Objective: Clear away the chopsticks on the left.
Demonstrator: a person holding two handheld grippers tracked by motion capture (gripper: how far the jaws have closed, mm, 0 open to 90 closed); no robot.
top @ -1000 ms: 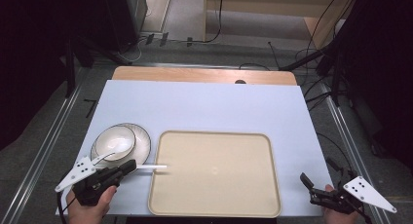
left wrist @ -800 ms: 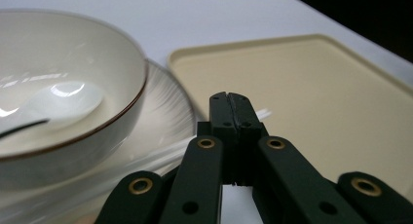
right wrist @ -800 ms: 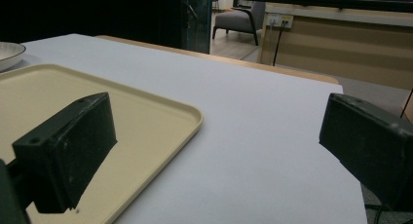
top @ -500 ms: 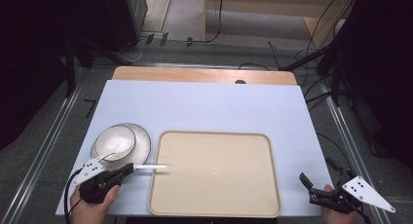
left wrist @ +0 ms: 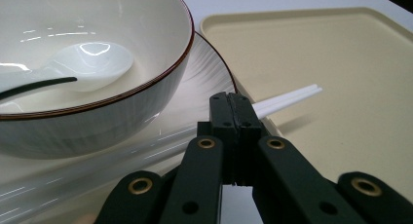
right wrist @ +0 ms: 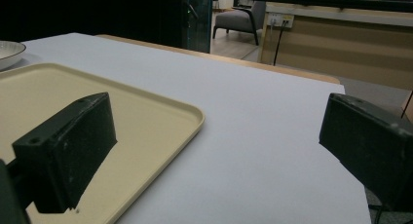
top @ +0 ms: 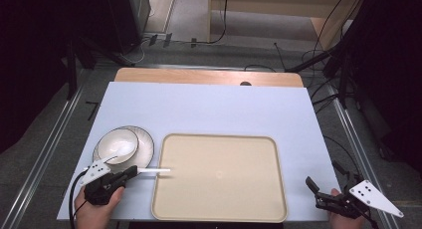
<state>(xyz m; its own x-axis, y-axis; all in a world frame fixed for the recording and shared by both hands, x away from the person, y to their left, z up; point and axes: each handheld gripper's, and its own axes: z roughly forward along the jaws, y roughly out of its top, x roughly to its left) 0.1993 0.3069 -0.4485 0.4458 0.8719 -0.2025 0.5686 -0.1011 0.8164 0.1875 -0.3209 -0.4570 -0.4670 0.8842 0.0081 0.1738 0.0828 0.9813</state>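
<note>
My left gripper [top: 128, 172] is at the table's front left, shut on a pair of white chopsticks [top: 155, 170]. In the left gripper view the jaws [left wrist: 234, 106] are pressed together and the chopsticks [left wrist: 288, 97] stick out past them, tips over the left rim of the beige tray [left wrist: 341, 58]. Just beyond is a white bowl [top: 117, 144] on a ribbed plate [top: 147, 148], with a white spoon [left wrist: 95, 63] lying inside the bowl [left wrist: 146, 73]. My right gripper [top: 324, 178] rests open near the front right corner, nothing between its jaws [right wrist: 214, 136].
The large beige tray [top: 219, 176] fills the middle front of the pale blue tabletop [top: 209, 109]. A wooden strip [top: 209, 77] runs along the far edge. Cables and stands sit on the floor beyond. The tray's corner [right wrist: 190, 117] lies left of my right gripper.
My left gripper has sunk a little toward the table with the chopsticks still in it. The right gripper has stayed put.
</note>
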